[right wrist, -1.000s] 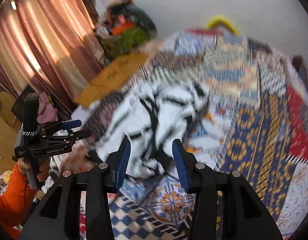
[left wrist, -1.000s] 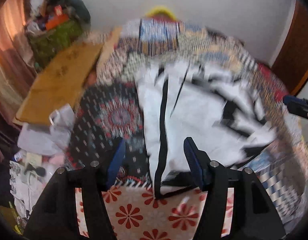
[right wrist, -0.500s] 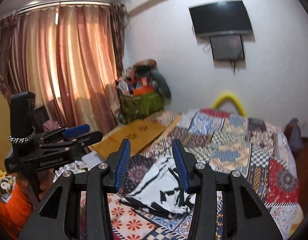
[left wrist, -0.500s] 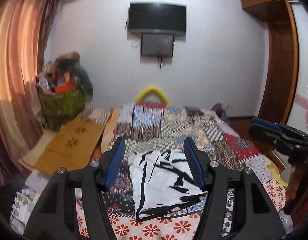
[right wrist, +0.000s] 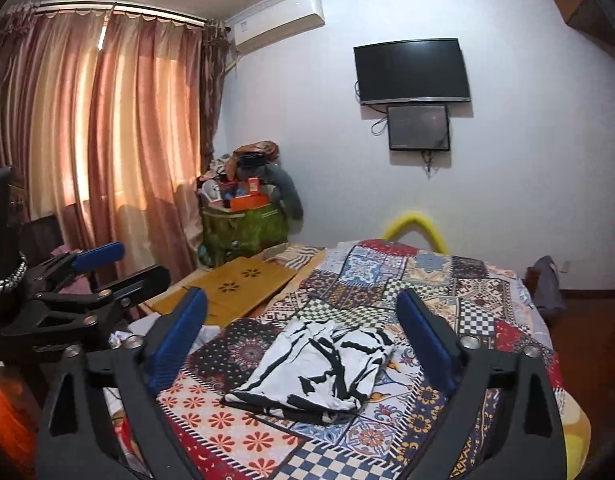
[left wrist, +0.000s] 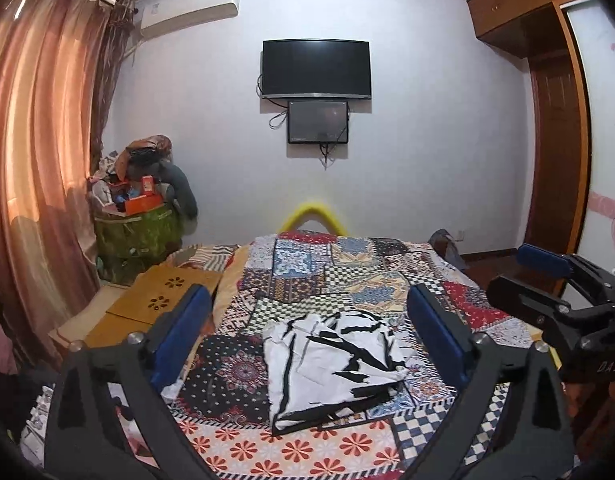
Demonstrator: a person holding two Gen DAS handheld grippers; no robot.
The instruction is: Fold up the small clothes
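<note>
A small white garment with black streaks [left wrist: 327, 364] lies folded in a rough rectangle on the patchwork bedspread [left wrist: 335, 276]; it also shows in the right wrist view [right wrist: 319, 364]. My left gripper [left wrist: 307, 336] is open and empty, held well back from and above the garment. My right gripper [right wrist: 303, 336] is open and empty too, also held back above the bed. Each gripper shows at the side of the other's view, the right one [left wrist: 555, 280] and the left one [right wrist: 87, 276].
A yellow-brown board [left wrist: 155, 300] lies left of the bed. A green bag piled with things [left wrist: 139, 220] stands in the corner by pink curtains [right wrist: 87, 140]. A TV [left wrist: 315, 68] hangs on the far wall. A wooden wardrobe [left wrist: 555, 128] stands at right.
Both grippers have pulled back and up from close over the garment, and both views now look level across the room. The garment lies still on the bed.
</note>
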